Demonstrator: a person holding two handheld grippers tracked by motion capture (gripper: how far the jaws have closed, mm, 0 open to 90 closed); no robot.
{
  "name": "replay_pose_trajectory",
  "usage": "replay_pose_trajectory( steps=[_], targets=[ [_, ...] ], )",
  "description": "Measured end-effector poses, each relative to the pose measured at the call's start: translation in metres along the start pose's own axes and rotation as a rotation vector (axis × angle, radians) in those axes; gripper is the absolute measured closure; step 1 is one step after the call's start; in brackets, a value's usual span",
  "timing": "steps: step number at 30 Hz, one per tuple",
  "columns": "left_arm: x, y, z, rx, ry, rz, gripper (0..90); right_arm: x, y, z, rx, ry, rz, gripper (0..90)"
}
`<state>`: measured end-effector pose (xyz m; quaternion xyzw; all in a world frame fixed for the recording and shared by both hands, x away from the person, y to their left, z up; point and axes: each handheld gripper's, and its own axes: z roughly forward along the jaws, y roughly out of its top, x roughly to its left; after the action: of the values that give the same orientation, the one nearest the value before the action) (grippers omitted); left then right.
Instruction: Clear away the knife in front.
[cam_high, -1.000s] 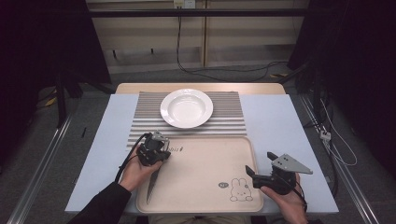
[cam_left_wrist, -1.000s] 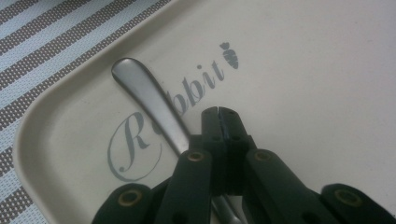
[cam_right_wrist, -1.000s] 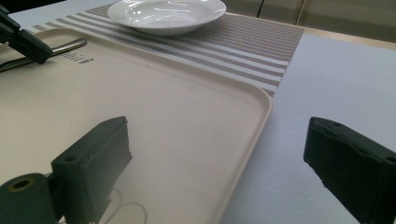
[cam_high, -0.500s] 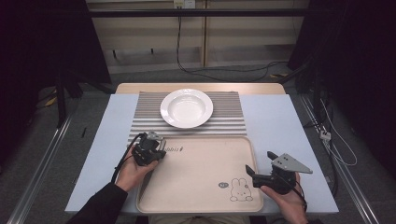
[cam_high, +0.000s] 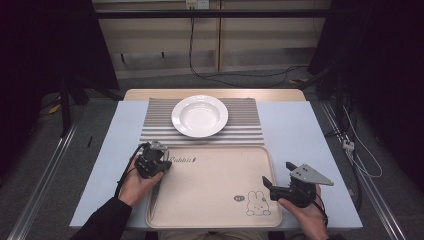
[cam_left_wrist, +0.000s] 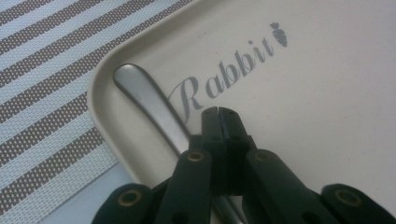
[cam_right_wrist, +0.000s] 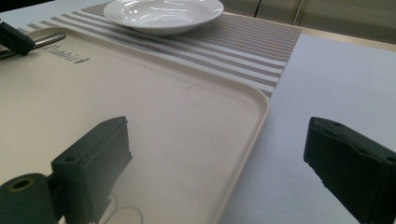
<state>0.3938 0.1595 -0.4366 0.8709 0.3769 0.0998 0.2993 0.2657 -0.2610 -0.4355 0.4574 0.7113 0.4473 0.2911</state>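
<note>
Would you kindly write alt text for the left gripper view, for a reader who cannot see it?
The left gripper, its two black jaws pressed together, hovers low over a beige tray printed with "Rabbit" and a small carrot. A metal utensil handle lies in the tray's corner and runs under the jaws; whether they touch it is unclear. A striped placemat lies beside the tray.

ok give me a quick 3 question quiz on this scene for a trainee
1. True or false: the left tongs are shut over the metal utensil handle at the tray's corner.
2. The white bowl sits on: A) the tray, B) the striped mat, C) the bare table.
3. Fill in: the right tongs are ____, straddling the tray's edge.

Key: 1 true; 2 B; 3 open
</note>
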Motion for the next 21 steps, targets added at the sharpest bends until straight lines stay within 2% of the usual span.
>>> replay_pose_trajectory(
  steps=[3,8,13,16,21],
  targets=[
    [0.0019,-0.0015,-0.0007,-0.005,-0.009,-0.004,90.0,0.0001,0.0002,0.0004,0.001,0.000,0.001,7.0],
    [0.0012,-0.0020,-0.0016,-0.001,0.003,-0.002,90.0,0.0001,0.0002,0.0002,0.001,-0.003,-0.002,7.0],
    [0.0008,-0.0030,-0.0017,-0.008,-0.002,-0.019,89.3,0.0000,-0.0001,-0.0011,0.000,0.000,0.002,7.0],
    [0.0002,-0.0032,-0.0017,-0.011,-0.008,-0.018,86.4,-0.0003,0.0000,-0.0007,-0.001,0.001,-0.001,7.0],
    [-0.0034,-0.0020,-0.0021,-0.025,-0.016,0.008,73.2,0.0001,-0.0001,-0.0012,0.000,-0.002,0.002,7.0]
  ],
)
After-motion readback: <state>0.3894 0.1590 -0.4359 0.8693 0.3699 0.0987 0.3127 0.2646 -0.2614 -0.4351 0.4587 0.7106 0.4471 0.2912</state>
